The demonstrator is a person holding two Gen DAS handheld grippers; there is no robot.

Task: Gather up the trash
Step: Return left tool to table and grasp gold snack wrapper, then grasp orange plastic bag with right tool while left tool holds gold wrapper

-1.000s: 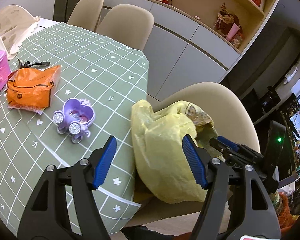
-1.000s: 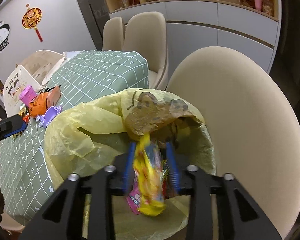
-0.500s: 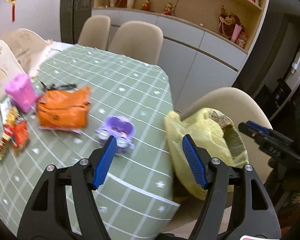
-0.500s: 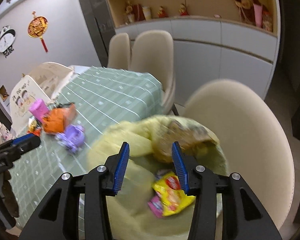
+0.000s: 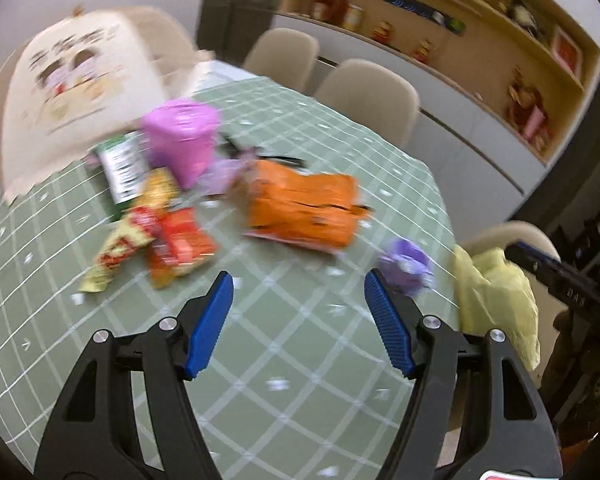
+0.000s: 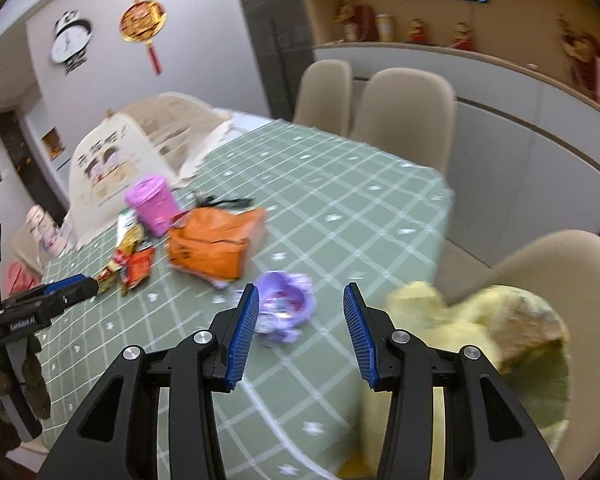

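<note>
Both our grippers have swung away from the yellow trash bag (image 6: 460, 320) toward the green checked table (image 5: 300, 360). Our left gripper (image 5: 298, 316) and right gripper (image 6: 298, 320) hang with jaws spread, gripping nothing. Motion blur smears everything. The bag sits on a beige chair (image 6: 560, 260) at the table's edge, partly cut off by the right gripper. On the table we count one orange pouch (image 5: 304, 208), one purple toy (image 6: 282, 304), one pink tub (image 5: 184, 140), and roughly three snack wrappers (image 5: 156, 236), overlapping and hard to separate.
</note>
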